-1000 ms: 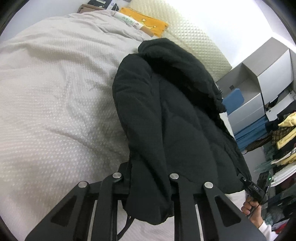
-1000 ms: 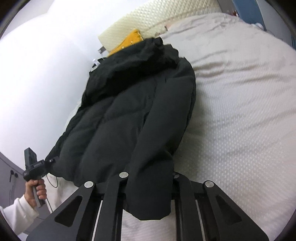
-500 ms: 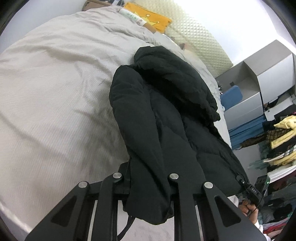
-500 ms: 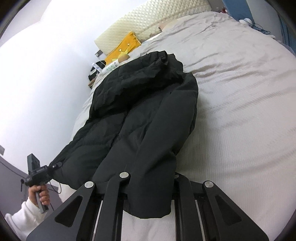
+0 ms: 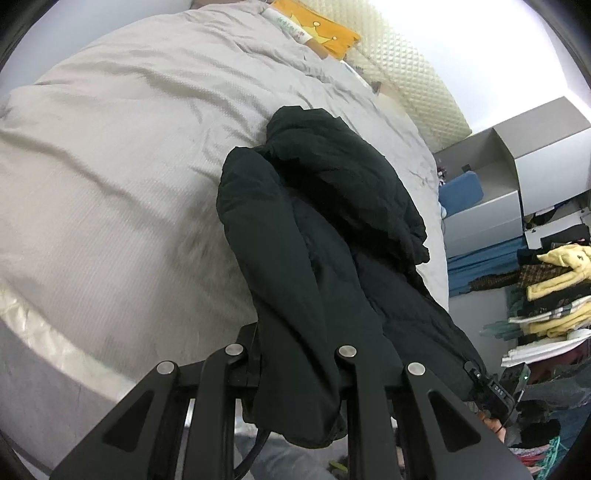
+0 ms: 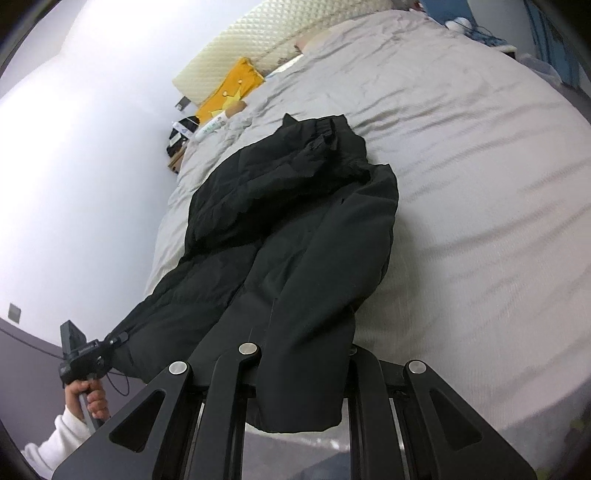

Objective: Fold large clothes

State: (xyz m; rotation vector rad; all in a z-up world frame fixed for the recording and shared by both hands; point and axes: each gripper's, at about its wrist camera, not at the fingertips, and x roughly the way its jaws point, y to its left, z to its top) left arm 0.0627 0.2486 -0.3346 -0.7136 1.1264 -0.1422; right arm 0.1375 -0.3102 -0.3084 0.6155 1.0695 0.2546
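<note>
A black puffer jacket (image 5: 325, 236) lies lengthwise on the grey bed (image 5: 110, 177), hood end far, near end lifted past the bed's edge. My left gripper (image 5: 295, 369) is shut on one near corner, and the cloth drapes over its fingers and hides the tips. In the right wrist view the jacket (image 6: 295, 229) hangs the same way from my right gripper (image 6: 299, 369), shut on the other corner. Each view shows the other gripper pinching the hem: the right gripper (image 5: 480, 376) at lower right, the left gripper (image 6: 110, 341) at lower left, held by a hand (image 6: 92, 398) in a white sleeve.
A yellow pillow (image 5: 317, 26) and a cream quilted headboard (image 5: 413, 77) sit at the bed's far end. Grey cabinets (image 5: 517, 177) and shelves of folded clothes (image 5: 546, 291) stand at the right. A white wall (image 6: 74, 147) runs along the bed's other side.
Both grippers have risen and drawn back with the jacket's near end. The jacket has slid down the bed toward me, and more of the bed and its near edge now shows.
</note>
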